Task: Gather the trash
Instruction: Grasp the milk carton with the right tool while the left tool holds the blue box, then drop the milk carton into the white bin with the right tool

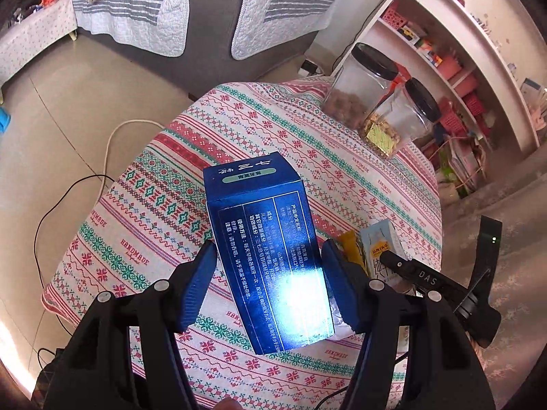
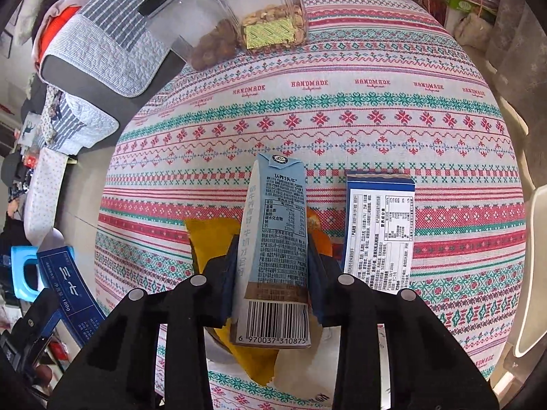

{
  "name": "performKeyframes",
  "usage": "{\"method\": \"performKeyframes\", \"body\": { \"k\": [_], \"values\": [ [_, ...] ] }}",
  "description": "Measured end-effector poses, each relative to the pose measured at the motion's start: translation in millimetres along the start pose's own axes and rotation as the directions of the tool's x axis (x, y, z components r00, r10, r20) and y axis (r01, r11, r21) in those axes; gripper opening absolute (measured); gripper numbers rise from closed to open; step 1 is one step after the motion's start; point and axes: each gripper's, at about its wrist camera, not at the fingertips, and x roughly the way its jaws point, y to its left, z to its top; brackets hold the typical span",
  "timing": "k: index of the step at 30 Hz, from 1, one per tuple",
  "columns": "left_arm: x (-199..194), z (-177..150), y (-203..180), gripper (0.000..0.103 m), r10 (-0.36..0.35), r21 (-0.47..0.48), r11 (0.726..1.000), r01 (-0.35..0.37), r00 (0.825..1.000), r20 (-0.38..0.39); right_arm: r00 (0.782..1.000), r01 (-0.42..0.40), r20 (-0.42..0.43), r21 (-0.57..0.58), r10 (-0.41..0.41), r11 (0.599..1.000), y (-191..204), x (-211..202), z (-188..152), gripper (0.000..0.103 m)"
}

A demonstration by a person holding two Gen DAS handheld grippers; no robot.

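Observation:
My left gripper (image 1: 270,266) is shut on a dark blue toothpaste box (image 1: 266,249) and holds it above the patterned tablecloth (image 1: 164,184). The same box shows at the left edge of the right wrist view (image 2: 73,294). My right gripper (image 2: 273,263) is shut on a light blue milk carton (image 2: 277,239), barcode end toward the camera. A yellow wrapper (image 2: 212,242) and an orange wrapper (image 2: 321,239) lie under the carton. A blue and white flat box (image 2: 379,225) lies on the cloth just right of it. The carton and right gripper also show in the left wrist view (image 1: 379,242).
Two clear jars with black lids, one of brown snacks (image 1: 355,85) and one of nuts (image 1: 400,119), stand at the table's far edge. A sofa with striped covers (image 1: 171,7) and pink shelves (image 1: 454,68) stand beyond. Cables (image 1: 109,157) lie on the floor. A blue stool (image 2: 24,270) stands left.

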Motion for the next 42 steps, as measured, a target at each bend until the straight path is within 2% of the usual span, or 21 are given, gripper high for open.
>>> {"method": "performKeyframes", "body": {
  "k": [4, 8, 13, 16, 25, 30, 35, 42],
  "values": [
    [-5, 4, 0, 0.062, 0.002, -0.004, 1.0, -0.002, 0.999, 0.036, 0.997, -0.031, 0.069, -0.02, 0.033, 0.999, 4, -22, 1, 0.033],
    [-11, 7, -3, 0.062, -0.02, -0.007, 1.0, 0.02, 0.997, 0.077, 0.984, -0.08, 0.156, -0.035, 0.084, 0.996, 5, -50, 4, 0.033],
    [-20, 9, -15, 0.062, -0.067, 0.02, 0.998, 0.065, 0.989, 0.135, 0.951, -0.14, 0.269, -0.059, 0.151, 0.988, 1, -83, 4, 0.033],
    [-25, 9, -23, 0.062, -0.107, 0.031, 0.994, 0.103, 0.981, 0.162, 0.924, -0.132, 0.35, -0.088, 0.155, 0.987, -2, -103, 1, 0.033],
    [-36, 2, -59, 0.062, -0.222, 0.101, 0.974, 0.203, 0.946, 0.235, 0.835, -0.001, 0.548, -0.099, 0.056, 0.995, -22, -153, -19, 0.033],
    [-36, -6, -86, 0.062, -0.257, 0.163, 0.962, 0.221, 0.934, 0.248, 0.782, 0.071, 0.623, -0.053, -0.023, 0.996, -42, -175, -31, 0.033],
    [-33, -18, -115, 0.062, -0.265, 0.233, 0.95, 0.207, 0.93, 0.255, 0.733, 0.127, 0.671, 0.027, -0.112, 0.992, -68, -194, -42, 0.033],
    [-24, -29, -139, 0.062, -0.301, 0.273, 0.934, 0.232, 0.921, 0.248, 0.661, 0.196, 0.7, 0.185, -0.269, 0.963, -117, -218, -55, 0.034]
  ]
}}
